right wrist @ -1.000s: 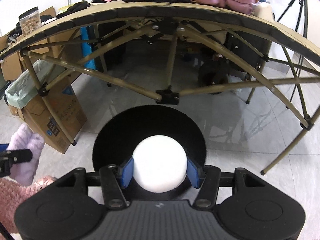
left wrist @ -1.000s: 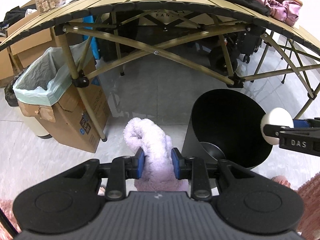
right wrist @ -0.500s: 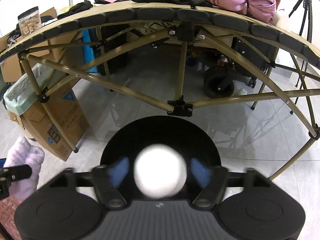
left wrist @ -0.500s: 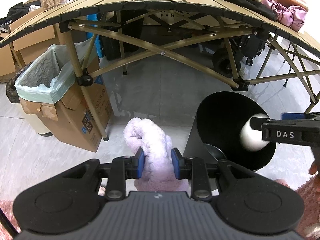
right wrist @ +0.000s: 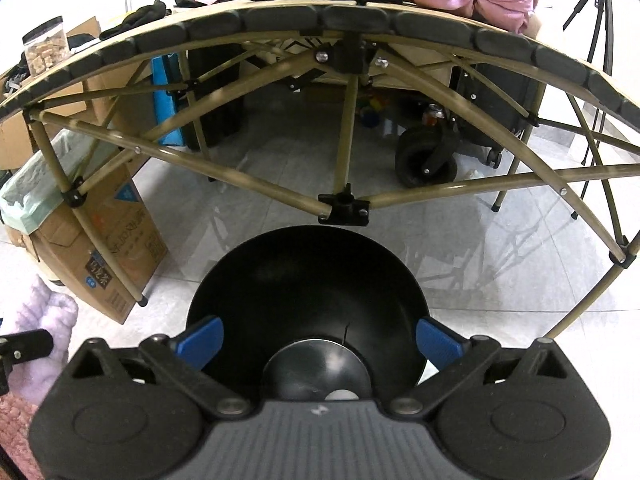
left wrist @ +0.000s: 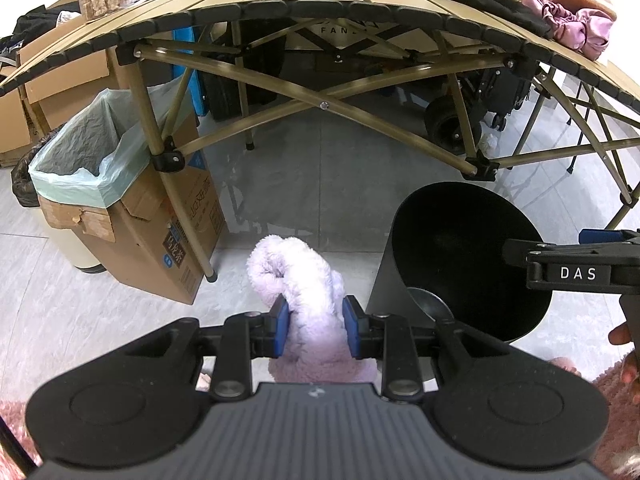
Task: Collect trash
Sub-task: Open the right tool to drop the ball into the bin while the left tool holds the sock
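Right gripper (right wrist: 318,338) jaws opening, empty, over black bin (right wrist: 308,280). Left gripper (left wrist: 314,326) clamped lilac fleece (left wrist: 304,280); fleece risked snagging bin rim.

We record a black round bin (right wrist: 304,292) standing upright on the grey tiled floor, in front of the folding table's crossed legs, its mouth open and wider than its base. Its inner wall is smooth and dark; at the bottom we note a glossy round floor with a small pale object (right wrist: 339,395) lying on it, only partly visible. We also record a lilac fluffy cloth item (left wrist: 304,280), bunched and folded over at the top, held upright above the floor just beside the bin's left wall (left wrist: 384,280)
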Motion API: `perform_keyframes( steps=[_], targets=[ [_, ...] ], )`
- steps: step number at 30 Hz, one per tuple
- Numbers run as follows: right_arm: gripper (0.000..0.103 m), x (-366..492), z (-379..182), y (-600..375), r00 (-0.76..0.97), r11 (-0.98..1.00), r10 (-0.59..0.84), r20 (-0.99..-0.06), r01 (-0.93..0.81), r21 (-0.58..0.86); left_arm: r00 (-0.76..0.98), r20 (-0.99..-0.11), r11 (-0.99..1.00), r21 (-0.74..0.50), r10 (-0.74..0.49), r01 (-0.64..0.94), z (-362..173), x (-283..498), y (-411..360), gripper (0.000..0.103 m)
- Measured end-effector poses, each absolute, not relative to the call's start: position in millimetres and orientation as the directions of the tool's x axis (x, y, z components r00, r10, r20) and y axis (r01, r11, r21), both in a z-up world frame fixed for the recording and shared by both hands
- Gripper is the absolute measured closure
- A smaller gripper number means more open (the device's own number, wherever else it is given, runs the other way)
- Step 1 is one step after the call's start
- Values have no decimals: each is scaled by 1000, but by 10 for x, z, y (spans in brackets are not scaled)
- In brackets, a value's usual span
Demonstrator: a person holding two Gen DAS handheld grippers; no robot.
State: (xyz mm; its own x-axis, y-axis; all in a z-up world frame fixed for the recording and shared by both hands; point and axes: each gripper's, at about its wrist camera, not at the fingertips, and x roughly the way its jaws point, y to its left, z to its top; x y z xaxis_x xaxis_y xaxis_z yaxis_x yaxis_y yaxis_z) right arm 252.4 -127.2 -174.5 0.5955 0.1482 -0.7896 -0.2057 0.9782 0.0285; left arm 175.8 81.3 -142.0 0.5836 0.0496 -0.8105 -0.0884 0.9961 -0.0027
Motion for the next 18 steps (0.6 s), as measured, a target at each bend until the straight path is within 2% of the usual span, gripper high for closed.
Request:
perform_keyframes(
  steps=[18],
  targets=[
    [0,2534,-1801,-1448,588,986,89,-804,-169,-14,587,-809,998,-3,36,-66,-1446,1857,700,74]
  ],
)
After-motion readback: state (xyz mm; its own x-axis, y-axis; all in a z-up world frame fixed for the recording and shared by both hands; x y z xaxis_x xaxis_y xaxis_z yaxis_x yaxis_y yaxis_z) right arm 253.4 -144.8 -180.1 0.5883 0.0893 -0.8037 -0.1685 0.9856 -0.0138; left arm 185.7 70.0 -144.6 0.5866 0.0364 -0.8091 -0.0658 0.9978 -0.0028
